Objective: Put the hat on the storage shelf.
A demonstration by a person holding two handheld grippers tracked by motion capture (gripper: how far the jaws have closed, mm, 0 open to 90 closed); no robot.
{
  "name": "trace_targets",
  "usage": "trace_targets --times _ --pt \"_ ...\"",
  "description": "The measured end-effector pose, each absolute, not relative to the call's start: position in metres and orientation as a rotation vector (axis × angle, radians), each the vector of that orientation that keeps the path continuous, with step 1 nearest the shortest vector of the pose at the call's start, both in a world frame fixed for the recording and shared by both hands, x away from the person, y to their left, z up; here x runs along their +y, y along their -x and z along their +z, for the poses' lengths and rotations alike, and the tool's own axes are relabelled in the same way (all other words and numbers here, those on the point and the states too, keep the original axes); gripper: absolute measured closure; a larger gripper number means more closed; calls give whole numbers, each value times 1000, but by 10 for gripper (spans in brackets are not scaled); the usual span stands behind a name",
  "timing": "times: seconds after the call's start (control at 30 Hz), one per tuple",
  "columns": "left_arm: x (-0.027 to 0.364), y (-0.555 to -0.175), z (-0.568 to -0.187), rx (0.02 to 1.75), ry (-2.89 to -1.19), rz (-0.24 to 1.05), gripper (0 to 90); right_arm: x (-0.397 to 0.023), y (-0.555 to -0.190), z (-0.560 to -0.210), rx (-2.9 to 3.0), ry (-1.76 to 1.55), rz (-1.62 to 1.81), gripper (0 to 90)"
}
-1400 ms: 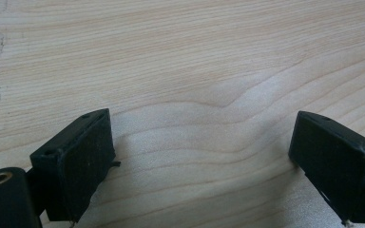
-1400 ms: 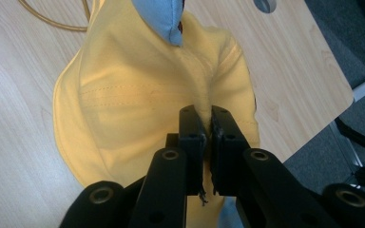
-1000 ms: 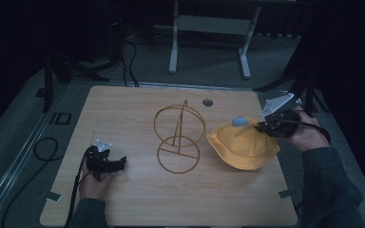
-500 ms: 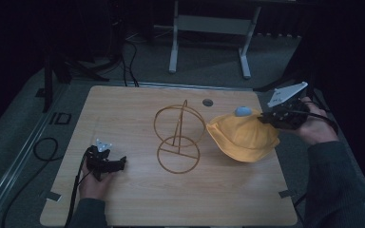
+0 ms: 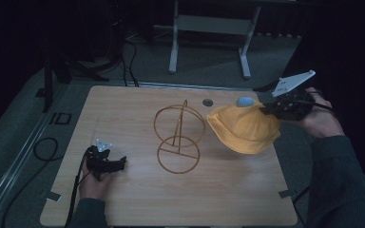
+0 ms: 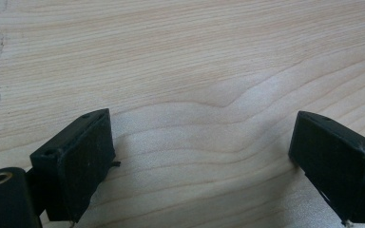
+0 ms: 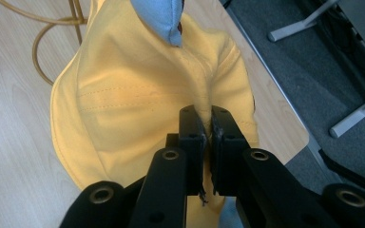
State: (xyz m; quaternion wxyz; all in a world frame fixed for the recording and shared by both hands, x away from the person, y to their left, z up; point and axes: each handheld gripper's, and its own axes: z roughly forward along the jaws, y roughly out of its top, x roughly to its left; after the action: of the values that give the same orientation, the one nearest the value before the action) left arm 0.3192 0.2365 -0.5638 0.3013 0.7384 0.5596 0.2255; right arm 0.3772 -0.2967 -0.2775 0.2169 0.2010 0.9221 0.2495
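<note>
Wooden table (image 5: 138, 204) under dim light. Near the middle, a wire stand (image 5: 178, 138) of gold hoops. Just right of it, a yellow hat (image 5: 243, 127) lifted off the tabletop, pinched at its right edge by the right gripper (image 5: 266, 109). Small blue patch (image 5: 244, 101) at the hat's top. Left gripper (image 5: 119, 165) resting low at the near left, well apart from the stand.

A wire stand (image 5: 178, 137) sits at the middle of the surface (image 5: 138, 199), with a hat (image 5: 244, 127) just to its right near the right edge, held up off the surface by the right claw (image 5: 267, 110). The left claw (image 5: 119, 164) rests at the near left, well apart from the stand. A small hole (image 5: 207, 102) lies beyond the stand toward the far edge.
</note>
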Motion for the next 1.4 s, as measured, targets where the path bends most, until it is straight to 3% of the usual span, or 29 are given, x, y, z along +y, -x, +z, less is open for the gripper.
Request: trace_targets --times 1.4 --pt "236 -319 -564 1485 -1950 601 77 -246 -384 -231 2494 -440 890 850"
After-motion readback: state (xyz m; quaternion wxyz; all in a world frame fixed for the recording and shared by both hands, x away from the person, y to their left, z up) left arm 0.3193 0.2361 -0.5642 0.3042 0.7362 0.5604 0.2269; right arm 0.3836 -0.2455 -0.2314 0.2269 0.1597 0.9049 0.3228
